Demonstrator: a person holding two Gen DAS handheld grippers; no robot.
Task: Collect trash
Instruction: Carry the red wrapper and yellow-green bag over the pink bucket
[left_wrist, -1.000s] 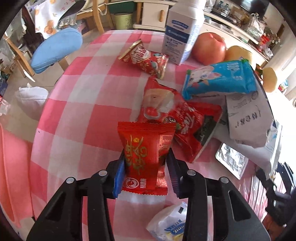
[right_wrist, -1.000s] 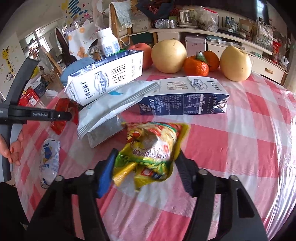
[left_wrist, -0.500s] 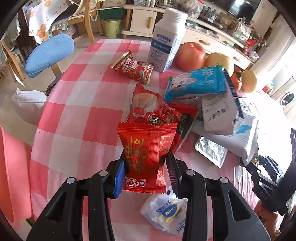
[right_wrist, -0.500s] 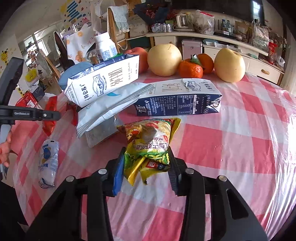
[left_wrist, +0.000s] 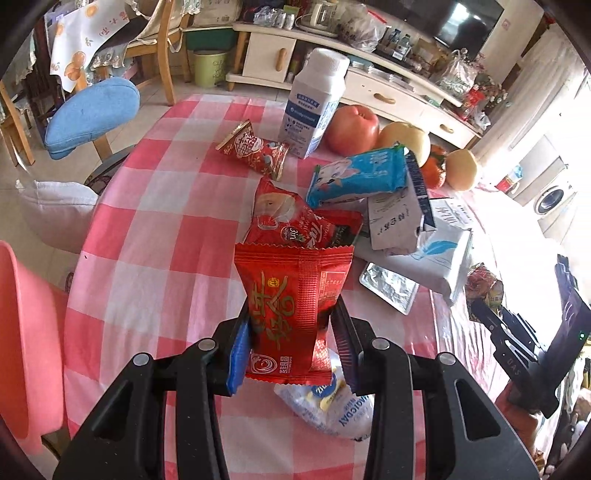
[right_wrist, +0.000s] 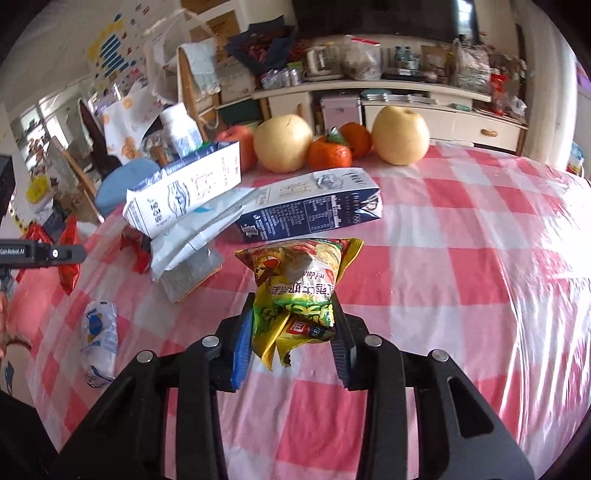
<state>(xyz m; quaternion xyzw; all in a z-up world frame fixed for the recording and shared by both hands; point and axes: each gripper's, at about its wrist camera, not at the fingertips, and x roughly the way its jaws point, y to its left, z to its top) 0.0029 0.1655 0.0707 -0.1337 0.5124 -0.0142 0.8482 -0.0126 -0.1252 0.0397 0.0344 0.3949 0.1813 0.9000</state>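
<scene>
Round table w/ pink-and-white checked cloth (right_wrist: 461, 258) fills both views, cluttered. Biggest item on it: dark-blue and white milk carton lying on its side (right_wrist: 310, 206), mid-table, w/ a second white carton (right_wrist: 184, 192) tilted across a pale foil bag beside it. Behind them, a row of fruit at the far edge: two yellow pears, oranges, a red apple (left_wrist: 351, 129). Upright white plastic bottle w/ blue label (left_wrist: 317, 103) stands just left of the apple.

Now the grippers. Left gripper (left_wrist: 295, 332) is clamped on a shiny red snack packet w/ gold lettering (left_wrist: 291, 306), pads pressing both sides, packet upright and lifted off the cloth. Right gripper (right_wrist: 293, 325) – jaws have just been closing – now pinches a crumpled yellow-green snack wrapper (right_wrist: 299, 288) at its lower half, top flaring out above the pads, held above the cloth.

Smallest: crumpled white-and-blue plastic wrapper (left_wrist: 332, 406) lying on cloth directly under the left gripper.
</scene>
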